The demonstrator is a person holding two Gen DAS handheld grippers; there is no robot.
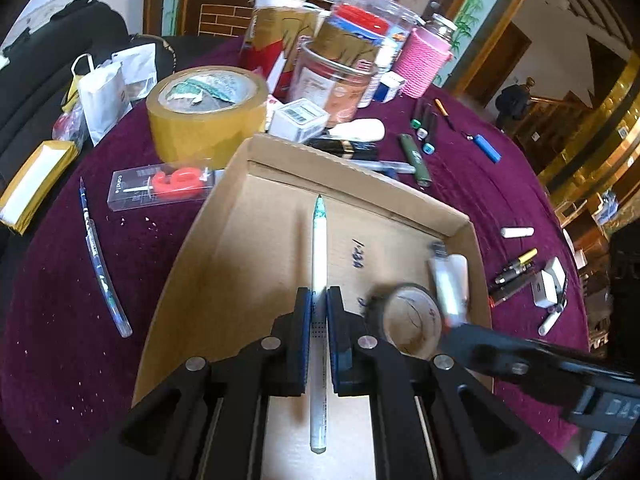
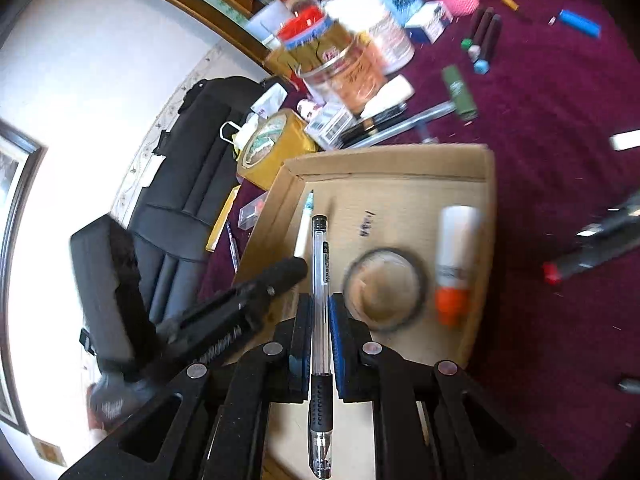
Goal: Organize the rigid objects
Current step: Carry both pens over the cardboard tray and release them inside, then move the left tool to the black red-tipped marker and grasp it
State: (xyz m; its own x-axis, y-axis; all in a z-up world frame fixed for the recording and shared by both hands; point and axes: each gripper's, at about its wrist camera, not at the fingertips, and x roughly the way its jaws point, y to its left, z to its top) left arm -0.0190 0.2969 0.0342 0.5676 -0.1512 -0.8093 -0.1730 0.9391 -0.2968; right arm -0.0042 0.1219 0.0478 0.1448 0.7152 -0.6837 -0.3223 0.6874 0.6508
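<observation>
A shallow cardboard tray [image 1: 280, 168] [image 2: 400, 160] lies on the purple tablecloth. It holds a dark tape roll [image 1: 412, 320] [image 2: 386, 288] and a white glue bottle with an orange cap [image 1: 450, 280] [image 2: 454, 264]. My left gripper [image 1: 319, 300] is shut on a white pen with a teal tip [image 1: 319, 256] and holds it over the tray. My right gripper [image 2: 320, 308] is shut on a clear black gel pen [image 2: 321, 300], also over the tray. The left gripper shows blurred in the right wrist view [image 2: 248, 300], and the right gripper in the left wrist view [image 1: 540, 364].
Around the tray lie a yellow tape roll [image 1: 206, 114], a boxed red candle [image 1: 160, 186], a clear blue pen [image 1: 102, 264], markers [image 1: 424, 124], a green lighter [image 1: 416, 160], a blue lighter [image 1: 488, 148] and small chargers [image 1: 548, 284]. Jars and boxes [image 1: 336, 76] crowd the back.
</observation>
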